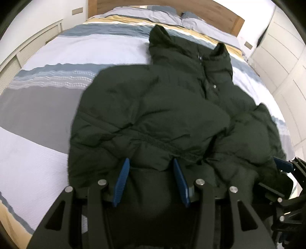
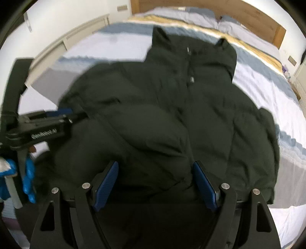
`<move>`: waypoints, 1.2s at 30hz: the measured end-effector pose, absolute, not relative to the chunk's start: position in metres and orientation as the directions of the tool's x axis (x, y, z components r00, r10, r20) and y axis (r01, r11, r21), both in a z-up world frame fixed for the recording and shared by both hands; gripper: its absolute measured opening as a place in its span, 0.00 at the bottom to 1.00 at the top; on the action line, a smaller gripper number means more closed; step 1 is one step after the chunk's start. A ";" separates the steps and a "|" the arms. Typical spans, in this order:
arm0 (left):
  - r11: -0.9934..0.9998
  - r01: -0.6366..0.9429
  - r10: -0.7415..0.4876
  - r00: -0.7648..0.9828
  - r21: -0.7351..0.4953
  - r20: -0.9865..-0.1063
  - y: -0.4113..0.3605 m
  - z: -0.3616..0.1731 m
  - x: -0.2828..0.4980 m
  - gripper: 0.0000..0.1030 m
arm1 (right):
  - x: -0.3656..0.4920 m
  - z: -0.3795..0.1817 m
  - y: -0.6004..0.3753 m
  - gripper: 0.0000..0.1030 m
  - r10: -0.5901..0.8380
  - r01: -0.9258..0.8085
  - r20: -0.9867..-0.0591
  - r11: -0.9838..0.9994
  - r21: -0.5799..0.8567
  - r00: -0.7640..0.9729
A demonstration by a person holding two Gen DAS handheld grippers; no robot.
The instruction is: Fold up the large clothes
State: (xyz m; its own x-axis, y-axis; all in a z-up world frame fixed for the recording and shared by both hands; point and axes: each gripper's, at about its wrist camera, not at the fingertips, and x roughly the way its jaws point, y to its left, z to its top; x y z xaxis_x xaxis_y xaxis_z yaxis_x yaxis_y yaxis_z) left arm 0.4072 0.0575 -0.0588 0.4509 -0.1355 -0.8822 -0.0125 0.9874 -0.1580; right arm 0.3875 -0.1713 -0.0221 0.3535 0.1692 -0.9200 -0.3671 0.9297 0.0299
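A dark green puffer jacket (image 1: 162, 107) lies front up on the bed, collar toward the headboard, with one sleeve folded across its chest (image 2: 145, 122). My left gripper (image 1: 150, 162) hovers over the near hem with its blue pads partly apart and their inner faces bare. In the right wrist view the left gripper (image 2: 76, 114) reaches the jacket's left edge, held by a hand in a blue glove (image 2: 28, 172). My right gripper (image 2: 155, 164) stands wide open over the hem near the zip line. From the left wrist view the right gripper (image 1: 275, 175) is at the jacket's right corner.
The bed's striped grey, blue and yellow duvet (image 1: 47, 107) spreads around the jacket. Pillows (image 1: 153, 13) lie against a wooden headboard (image 1: 210, 9). A slatted white cover (image 1: 28, 49) runs along the left wall, and white wardrobe doors (image 1: 283, 57) stand to the right.
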 end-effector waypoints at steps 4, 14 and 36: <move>0.989 0.005 -0.131 0.453 -0.144 -0.882 0.052 -0.077 0.404 0.50 | 0.383 -0.054 -0.189 0.80 0.168 -0.338 -0.934 0.940 0.055 0.314; 0.995 -0.004 -0.088 0.463 -0.101 -0.882 0.047 -0.082 0.399 0.61 | 0.373 -0.060 -0.203 0.80 0.173 -0.339 -0.936 0.939 0.062 0.308; 0.998 -0.014 -0.053 0.485 -0.069 -0.873 0.050 -0.068 0.365 0.63 | 0.342 -0.036 -0.214 0.80 0.121 -0.345 -0.936 0.938 0.000 0.330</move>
